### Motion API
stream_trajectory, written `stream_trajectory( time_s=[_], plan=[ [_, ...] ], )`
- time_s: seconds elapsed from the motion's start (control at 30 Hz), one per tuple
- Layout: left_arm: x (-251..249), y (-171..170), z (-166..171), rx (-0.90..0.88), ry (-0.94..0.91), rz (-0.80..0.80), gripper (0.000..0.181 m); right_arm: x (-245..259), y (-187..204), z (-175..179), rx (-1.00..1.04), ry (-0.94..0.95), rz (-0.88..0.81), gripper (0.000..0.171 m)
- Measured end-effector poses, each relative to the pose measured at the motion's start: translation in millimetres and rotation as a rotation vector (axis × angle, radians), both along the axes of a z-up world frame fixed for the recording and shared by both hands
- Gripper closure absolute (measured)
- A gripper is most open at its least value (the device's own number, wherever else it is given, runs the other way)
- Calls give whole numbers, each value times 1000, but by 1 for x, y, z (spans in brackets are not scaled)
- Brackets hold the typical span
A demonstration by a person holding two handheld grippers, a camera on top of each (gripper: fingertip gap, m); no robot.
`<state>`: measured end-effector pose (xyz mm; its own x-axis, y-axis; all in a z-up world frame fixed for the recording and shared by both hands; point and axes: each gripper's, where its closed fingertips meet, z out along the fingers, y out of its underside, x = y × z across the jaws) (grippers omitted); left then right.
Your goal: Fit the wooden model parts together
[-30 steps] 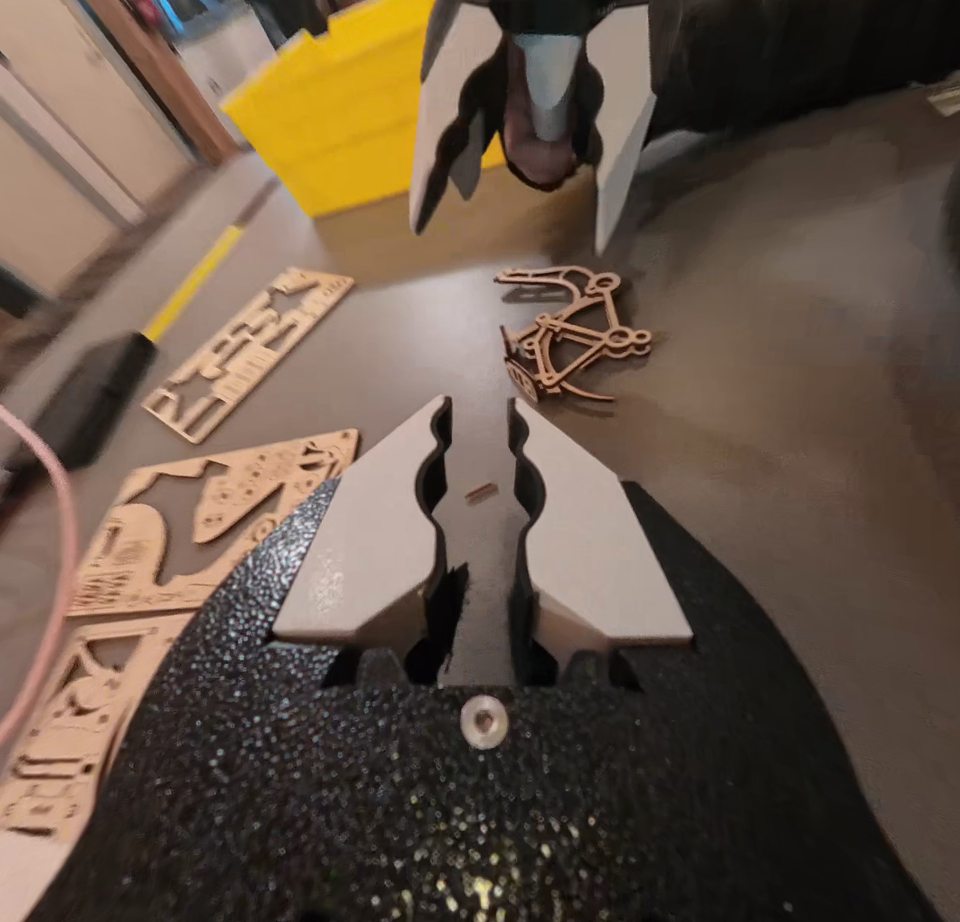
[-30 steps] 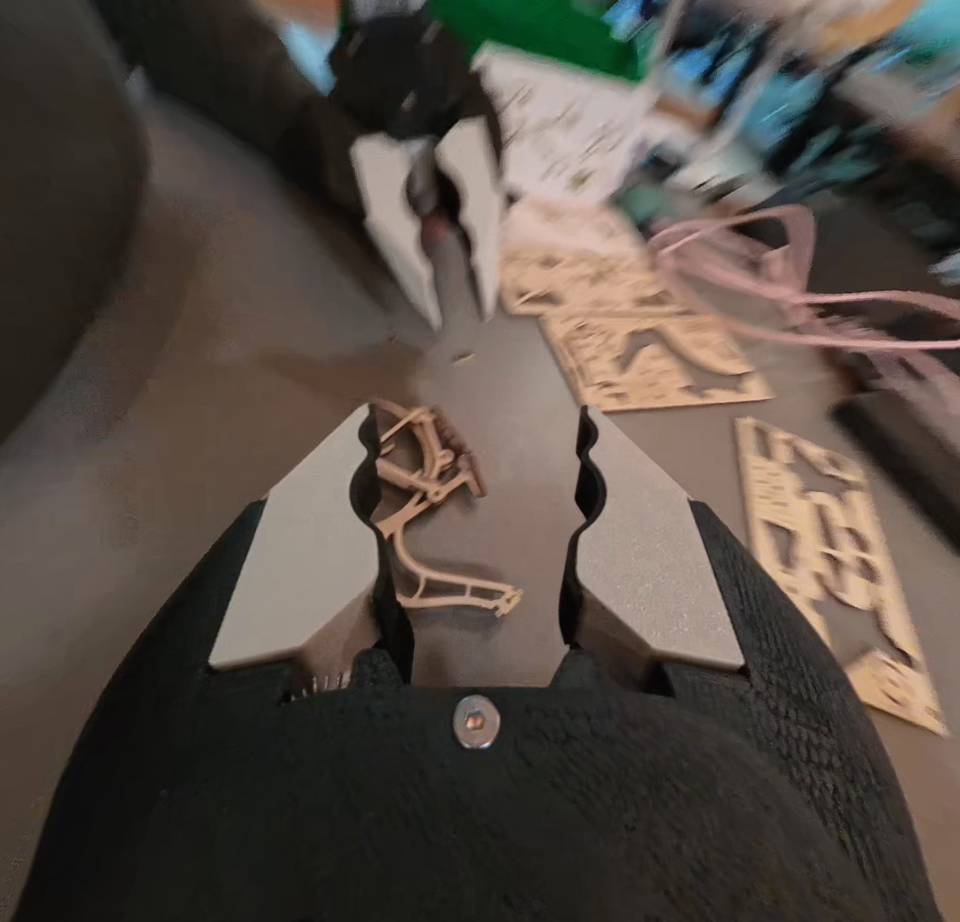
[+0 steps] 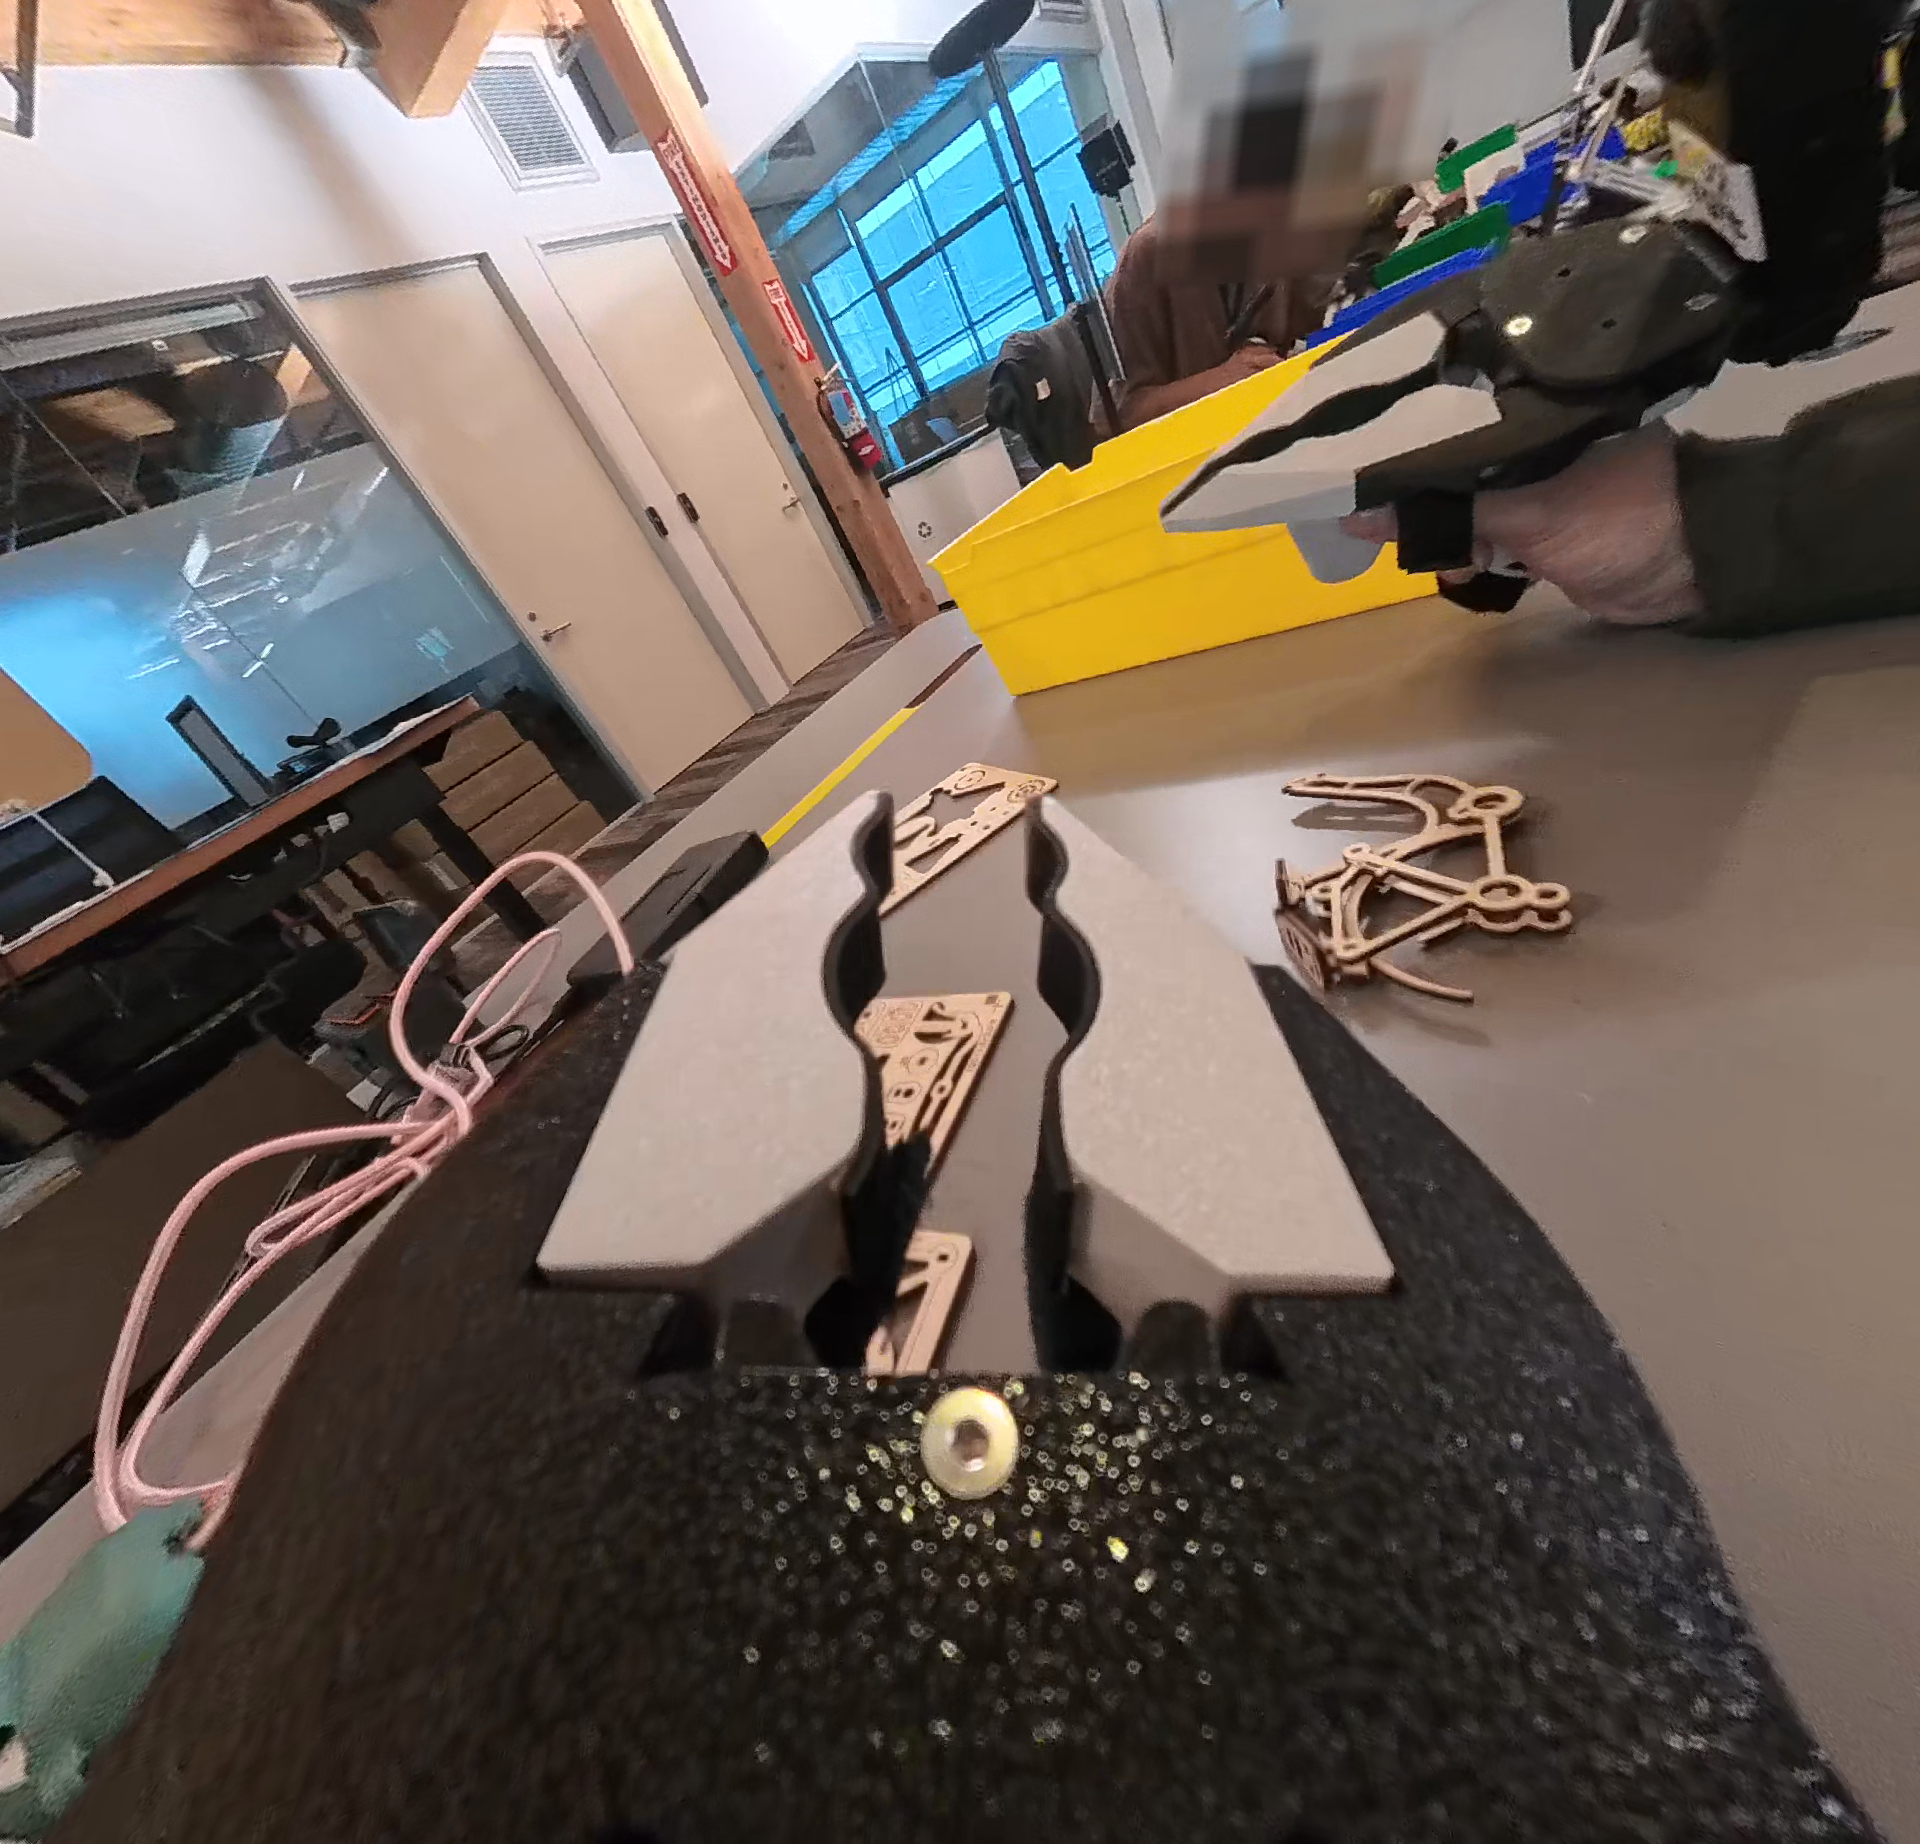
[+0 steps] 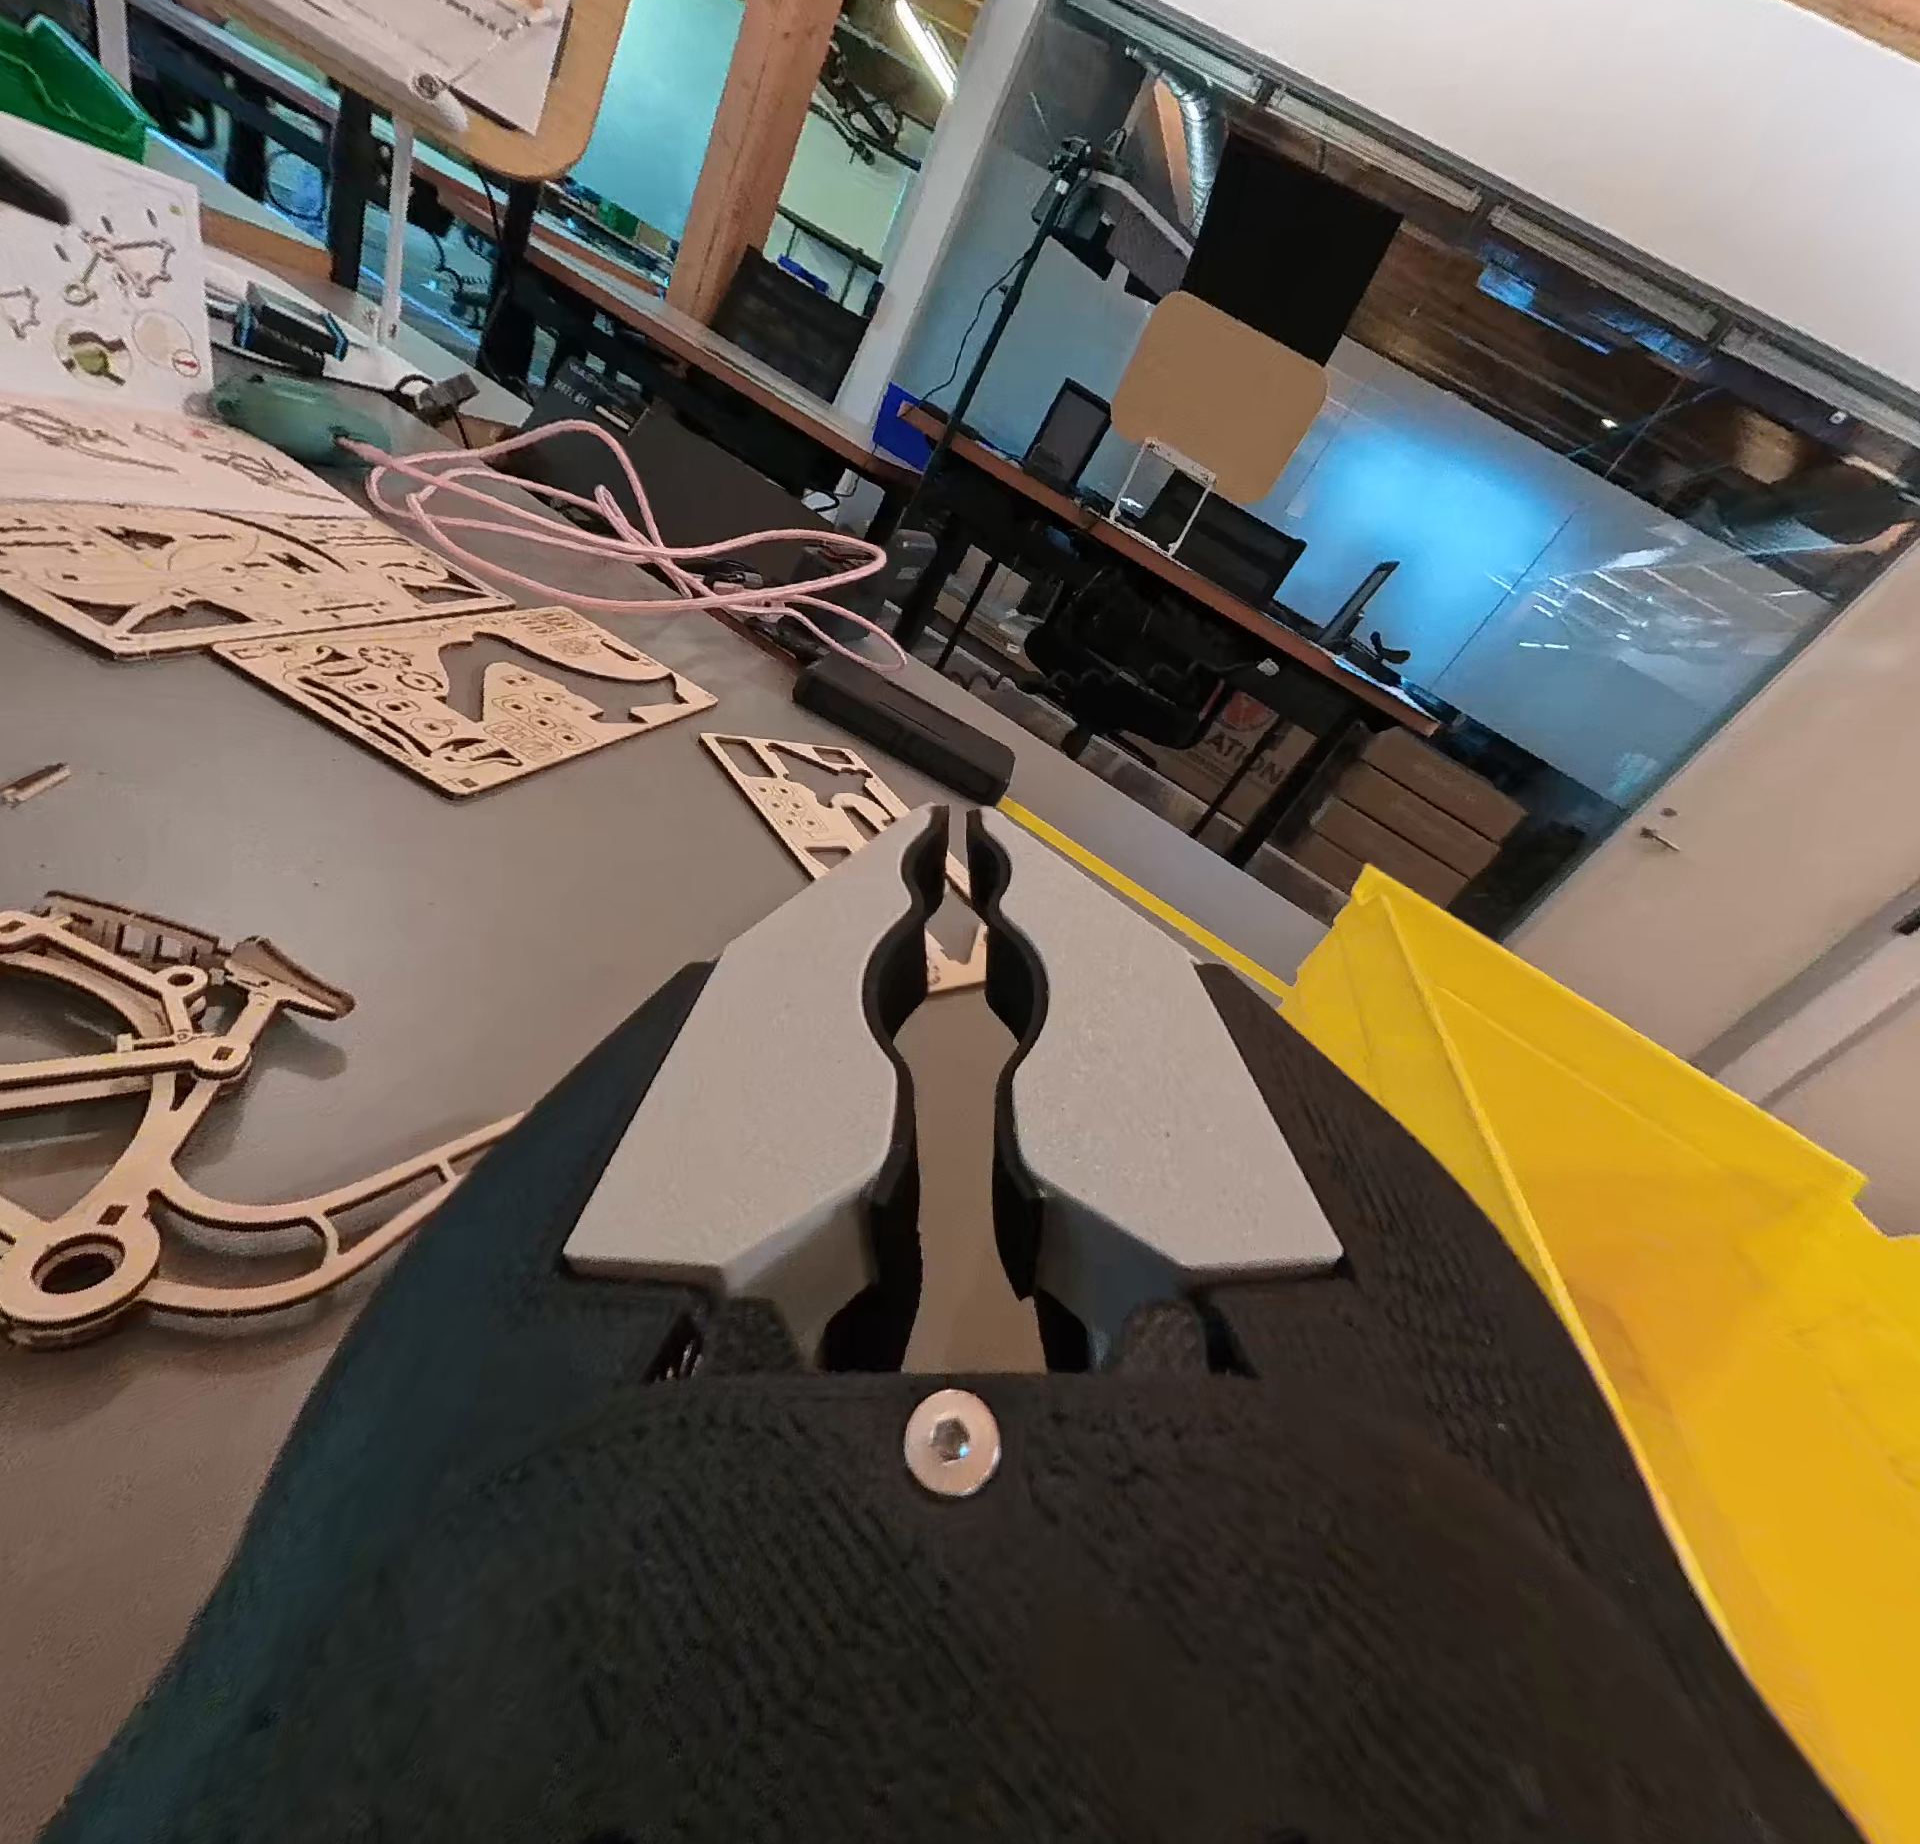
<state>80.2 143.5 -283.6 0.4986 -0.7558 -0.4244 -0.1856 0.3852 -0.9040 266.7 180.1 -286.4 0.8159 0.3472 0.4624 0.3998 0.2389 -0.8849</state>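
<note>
Two grippers are held above the grey table (image 3: 1558,1223), and neither holds a part. The left gripper (image 3: 958,820) has its jaws parted with nothing between them. The right gripper (image 4: 958,815) has its fingertips almost together, with only a narrow slit left, and grips nothing.

The partly assembled wooden model (image 3: 1413,890) lies flat on the table, clear of both tools. Taken from this model:
- the left gripper is just beside it, nearer the table edge;
- the right gripper is raised above the table on the side toward the yellow bin (image 3: 1122,589);
- the punched wooden sheets (image 4: 468,693) lie well apart from it, toward the pink cable (image 4: 623,537).
</note>
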Motion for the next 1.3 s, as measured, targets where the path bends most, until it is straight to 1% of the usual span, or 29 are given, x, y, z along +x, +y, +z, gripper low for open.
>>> stream_trajectory(
  time_s=[0.07,0.13,0.2,0.27,0.33,0.4,0.6,0.7,0.83,1.03,1.23,1.3],
  plan=[
    [7,3,7,-33,-80,10,159,-4,2,0,-2,8,26,170],
    [21,5,11,-137,-178,-10,158,-11,3,-1,-6,4,58,170],
    [36,14,0,-230,-173,24,158,-18,5,-2,-10,-10,88,170],
    [43,24,-9,-264,-135,85,159,-25,7,-4,-12,-25,115,170],
    [45,30,-12,-279,-133,121,159,-28,9,-4,-12,-20,135,171],
    [42,35,-13,-292,-137,155,166,-28,11,-3,-16,1,147,171],
    [32,43,-17,-347,-166,201,168,-31,16,-3,-32,31,172,171],
    [26,48,-15,-356,-198,238,177,-34,21,-5,-40,20,165,171],
    [25,49,-17,-371,-195,245,179,-43,28,-10,-52,-24,166,171],
    [29,45,-17,-357,-171,231,179,-56,27,-17,-54,-100,199,171],
    [31,46,-19,-371,-167,221,179,-60,24,-16,-54,-86,234,171],
    [33,43,-19,-385,-171,196,180,-62,21,-17,-64,-71,257,171]
  ],
)
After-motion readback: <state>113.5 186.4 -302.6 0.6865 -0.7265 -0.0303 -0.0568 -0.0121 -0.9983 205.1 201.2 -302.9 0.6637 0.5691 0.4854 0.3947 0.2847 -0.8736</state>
